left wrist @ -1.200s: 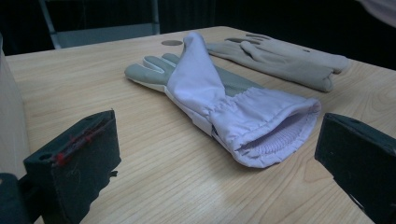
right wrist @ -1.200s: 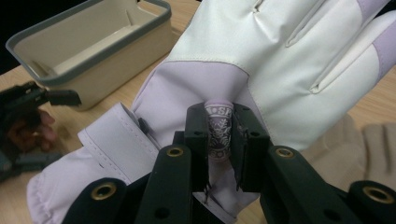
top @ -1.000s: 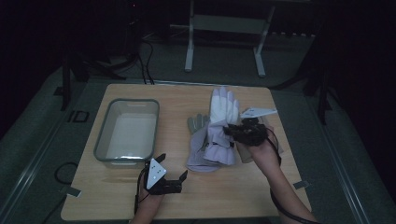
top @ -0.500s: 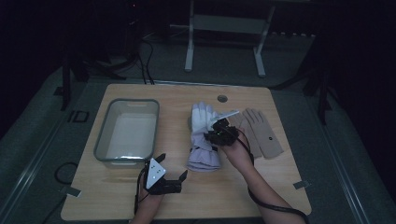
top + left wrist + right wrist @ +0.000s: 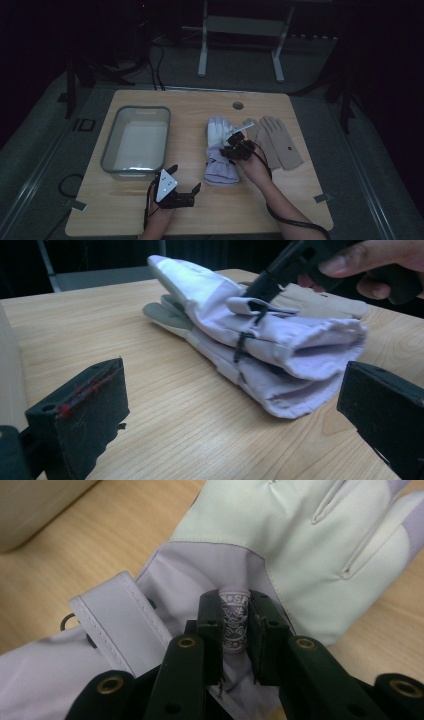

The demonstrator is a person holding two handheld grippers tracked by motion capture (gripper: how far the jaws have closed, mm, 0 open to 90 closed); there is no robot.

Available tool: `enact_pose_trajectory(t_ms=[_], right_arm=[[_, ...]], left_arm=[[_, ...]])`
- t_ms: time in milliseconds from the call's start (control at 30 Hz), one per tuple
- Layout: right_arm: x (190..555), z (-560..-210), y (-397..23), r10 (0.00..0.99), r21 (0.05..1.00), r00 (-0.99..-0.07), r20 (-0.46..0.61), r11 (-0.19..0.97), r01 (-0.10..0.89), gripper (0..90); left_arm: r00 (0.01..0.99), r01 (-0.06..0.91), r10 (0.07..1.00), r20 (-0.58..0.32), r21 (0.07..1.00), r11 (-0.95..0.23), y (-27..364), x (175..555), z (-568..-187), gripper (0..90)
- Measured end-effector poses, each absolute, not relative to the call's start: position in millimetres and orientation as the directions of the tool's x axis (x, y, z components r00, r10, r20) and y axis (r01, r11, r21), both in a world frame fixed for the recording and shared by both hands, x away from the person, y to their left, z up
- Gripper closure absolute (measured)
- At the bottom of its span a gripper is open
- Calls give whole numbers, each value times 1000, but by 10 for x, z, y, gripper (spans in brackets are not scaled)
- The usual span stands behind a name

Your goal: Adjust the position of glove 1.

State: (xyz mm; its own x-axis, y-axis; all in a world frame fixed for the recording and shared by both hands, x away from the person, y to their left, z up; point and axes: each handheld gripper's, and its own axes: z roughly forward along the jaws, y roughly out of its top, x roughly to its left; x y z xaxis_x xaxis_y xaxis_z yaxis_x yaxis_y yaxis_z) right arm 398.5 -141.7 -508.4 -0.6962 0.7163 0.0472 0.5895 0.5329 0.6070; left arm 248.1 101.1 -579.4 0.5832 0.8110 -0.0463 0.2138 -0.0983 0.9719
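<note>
Altogether two pairs of gloves lie on the pale wooden table: a white-and-lilac fabric pair stacked and joined by a thin black tie near mid-table, and a flat tan pair just to its right. One clear plastic rectangular bin stands well left of them. The right gripper is clenched on a small lilac tab on the upper white glove's cuff; its ornate print is readable only as "S…". Stitched seams and a strap cross the smooth cloth. The left gripper rests near the front edge, jaws spread wide, grasping nothing.
</note>
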Motion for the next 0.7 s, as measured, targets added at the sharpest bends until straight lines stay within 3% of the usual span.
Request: enact_pose_trajectory(t_ms=[500, 700], right_arm=[[3587, -5081, -1717, 656, 604, -753, 53, 579, 548, 749], [3537, -4994, -1762, 640, 626, -765, 69, 569, 532, 678]], left_arm=[[573, 237, 817, -62, 967, -93, 1027, 2500, -5792, 1], [570, 240, 819, -59, 966, -97, 1017, 2503, -5791, 1]])
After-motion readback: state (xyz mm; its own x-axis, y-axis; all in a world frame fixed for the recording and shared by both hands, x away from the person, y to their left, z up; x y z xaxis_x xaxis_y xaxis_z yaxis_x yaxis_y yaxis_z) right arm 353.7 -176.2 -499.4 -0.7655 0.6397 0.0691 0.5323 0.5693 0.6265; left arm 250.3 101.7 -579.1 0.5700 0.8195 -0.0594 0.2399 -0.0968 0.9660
